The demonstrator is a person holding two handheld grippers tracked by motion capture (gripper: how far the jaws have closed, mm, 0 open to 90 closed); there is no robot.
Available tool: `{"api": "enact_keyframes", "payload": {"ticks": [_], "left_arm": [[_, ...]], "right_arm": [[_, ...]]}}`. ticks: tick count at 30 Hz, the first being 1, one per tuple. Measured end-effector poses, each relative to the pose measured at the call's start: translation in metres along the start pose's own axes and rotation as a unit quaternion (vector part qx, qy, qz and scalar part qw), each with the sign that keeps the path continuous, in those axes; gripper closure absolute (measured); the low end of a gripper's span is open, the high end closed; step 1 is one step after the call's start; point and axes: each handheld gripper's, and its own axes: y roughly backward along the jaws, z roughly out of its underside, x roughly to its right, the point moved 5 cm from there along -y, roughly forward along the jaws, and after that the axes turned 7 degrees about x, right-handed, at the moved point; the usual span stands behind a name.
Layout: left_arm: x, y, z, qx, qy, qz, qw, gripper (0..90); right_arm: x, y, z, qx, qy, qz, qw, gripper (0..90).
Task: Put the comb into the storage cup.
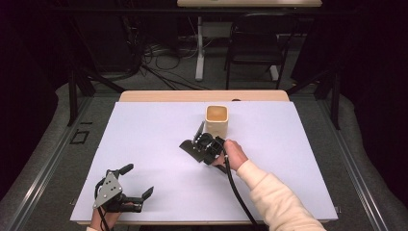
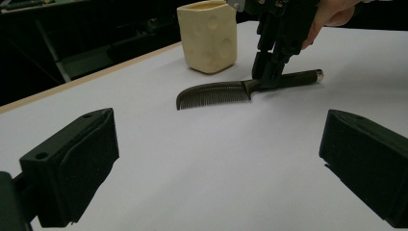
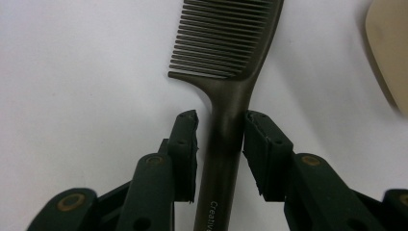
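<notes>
Right gripper view: comb [image 3: 226,96] lies flat on the tabletop [image 3: 72,72], handle running straight back between the jaws.
Right tool [image 3: 220,144]: narrowed around the handle, thin gaps either side, not gripping.
Long axis: in line with the tool.
Cup [image 1: 217,120]: just beyond.
Left tool [image 1: 138,180]: wide open, empty, well apart.

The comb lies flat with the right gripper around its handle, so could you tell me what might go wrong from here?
1. The comb lies flat on the table, and the right gripper straddles its handle with a sliver of gap at one pad; it might pinch only the top edge and slip.
2. The cup stands close by; a swing while lifting could knock it.
</notes>
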Motion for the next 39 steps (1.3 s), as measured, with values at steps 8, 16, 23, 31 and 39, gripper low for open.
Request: {"api": "enact_keyframes", "payload": {"ticks": [8, 16, 23, 31, 39], "left_arm": [[0.000, 0.000, 0.000, -0.001, 0.000, 0.001, 1.0000, 0.1], [0.000, 0.000, 0.000, -0.002, 0.001, 0.001, 1.0000, 0.1], [-0.001, -0.001, 0.000, -0.002, 0.001, 0.000, 1.0000, 0.1], [0.000, -0.001, 0.000, -0.001, 0.001, 0.000, 1.0000, 0.1], [-0.001, -0.001, 0.000, -0.001, 0.000, -0.001, 1.0000, 0.1]], "right_arm": [[0.003, -0.009, 0.003, -0.013, -0.025, 0.003, 0.9996, 71.3], [0.004, -0.008, 0.005, -0.006, -0.036, -0.008, 0.9993, 72.4], [0.007, 0.006, 0.008, 0.015, -0.039, -0.012, 0.9991, 72.5], [0.014, 0.019, 0.013, 0.033, -0.044, -0.008, 0.9985, 72.5], [0.014, 0.028, 0.018, 0.048, -0.047, -0.013, 0.9977, 72.5]]}}
